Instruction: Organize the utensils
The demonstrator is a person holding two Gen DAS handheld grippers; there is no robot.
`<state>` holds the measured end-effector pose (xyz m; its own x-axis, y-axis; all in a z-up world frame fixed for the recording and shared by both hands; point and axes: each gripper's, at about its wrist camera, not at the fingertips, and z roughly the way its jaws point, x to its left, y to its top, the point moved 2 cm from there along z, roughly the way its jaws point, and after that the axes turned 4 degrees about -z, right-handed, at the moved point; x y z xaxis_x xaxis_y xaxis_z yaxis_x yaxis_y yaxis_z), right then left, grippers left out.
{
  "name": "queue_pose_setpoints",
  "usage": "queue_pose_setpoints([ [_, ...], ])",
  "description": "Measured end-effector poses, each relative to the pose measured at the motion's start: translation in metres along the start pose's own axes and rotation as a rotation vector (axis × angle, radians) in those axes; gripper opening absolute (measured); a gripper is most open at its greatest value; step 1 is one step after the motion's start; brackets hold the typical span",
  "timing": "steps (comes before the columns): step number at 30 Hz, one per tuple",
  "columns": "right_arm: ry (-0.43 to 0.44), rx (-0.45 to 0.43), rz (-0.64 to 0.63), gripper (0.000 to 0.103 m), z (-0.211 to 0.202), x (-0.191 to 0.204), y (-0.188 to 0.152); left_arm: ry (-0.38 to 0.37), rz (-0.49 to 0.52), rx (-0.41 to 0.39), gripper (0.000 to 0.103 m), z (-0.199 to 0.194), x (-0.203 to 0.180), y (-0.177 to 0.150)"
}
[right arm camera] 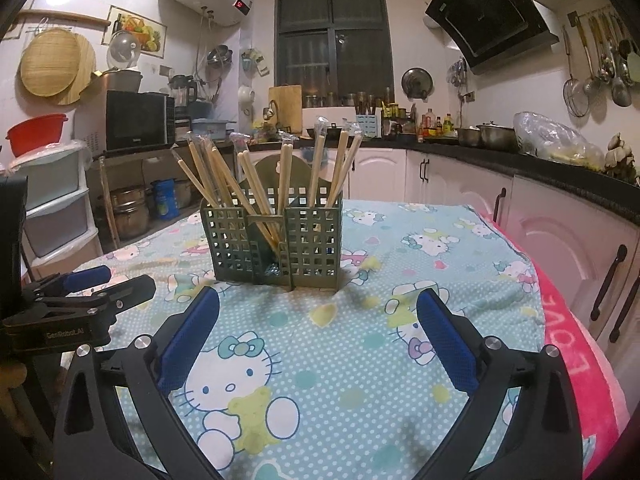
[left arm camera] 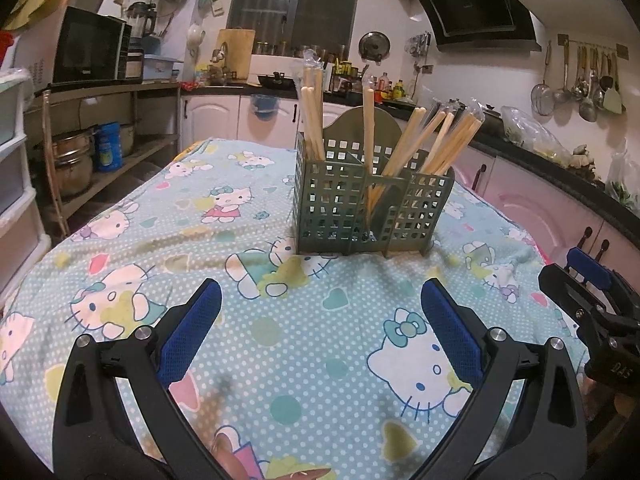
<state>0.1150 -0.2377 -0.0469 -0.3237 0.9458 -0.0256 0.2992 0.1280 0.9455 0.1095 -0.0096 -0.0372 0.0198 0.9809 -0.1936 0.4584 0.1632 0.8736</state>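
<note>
Both left tongs (left arm camera: 320, 312) and right tongs (right arm camera: 318, 320) spread, empty; chopsticks (right arm camera: 280, 184) stand in caddy (right arm camera: 272, 240), lower ends hidden behind lattice.

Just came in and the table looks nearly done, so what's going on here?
A person holds two grippers over the table, both open and holding nothing. The left gripper and right gripper face the green holder, apart from it. The wrapped chopsticks already stand in its compartments; no loose ones show on the cloth.
</note>
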Motion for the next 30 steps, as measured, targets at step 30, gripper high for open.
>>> queue_pose_setpoints([
  [30, -0.006, -0.006, 0.020, 0.096, -0.0017, -0.0029, -0.0022, 0.012, -0.011, -0.008, 0.092, -0.0022, 0.0028, -0.0004],
])
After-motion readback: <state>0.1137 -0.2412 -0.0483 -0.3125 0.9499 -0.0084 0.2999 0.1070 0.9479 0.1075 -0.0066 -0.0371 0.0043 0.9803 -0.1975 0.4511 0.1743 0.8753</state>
